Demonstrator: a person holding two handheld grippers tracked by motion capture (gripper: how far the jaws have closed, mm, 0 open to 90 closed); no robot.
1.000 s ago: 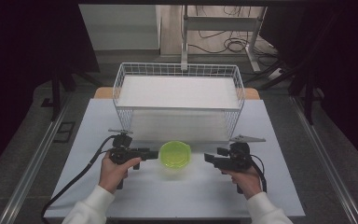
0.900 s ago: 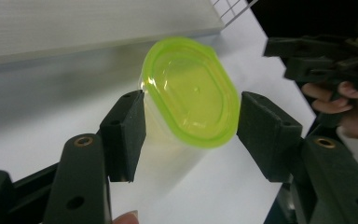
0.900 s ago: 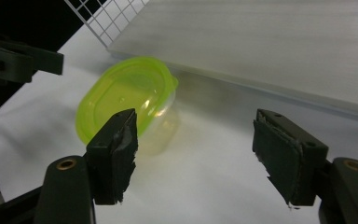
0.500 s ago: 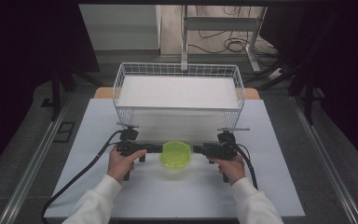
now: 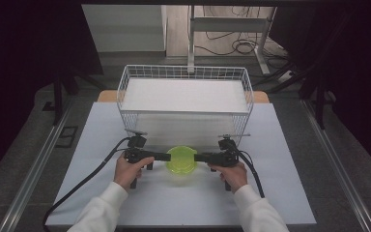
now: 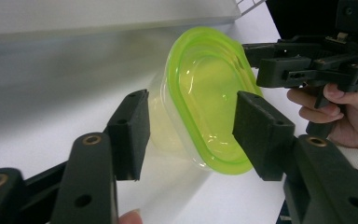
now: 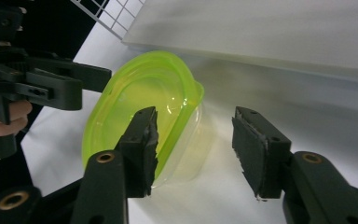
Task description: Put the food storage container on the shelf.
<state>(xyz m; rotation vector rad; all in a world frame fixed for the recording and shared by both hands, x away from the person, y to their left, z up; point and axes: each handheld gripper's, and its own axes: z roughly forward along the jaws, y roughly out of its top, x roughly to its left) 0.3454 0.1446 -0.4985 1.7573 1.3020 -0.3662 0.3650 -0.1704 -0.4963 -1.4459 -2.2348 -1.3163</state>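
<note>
Flanking a clear container with a green lid on the white surface, the left gripper and right gripper both have jaws spread, gripping nothing; its rim sits between each pair. Beyond stands a wire basket.

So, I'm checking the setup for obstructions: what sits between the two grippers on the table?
In the high view, a clear container with a green lid sits between the left gripper and right gripper, both open at its sides.
</note>
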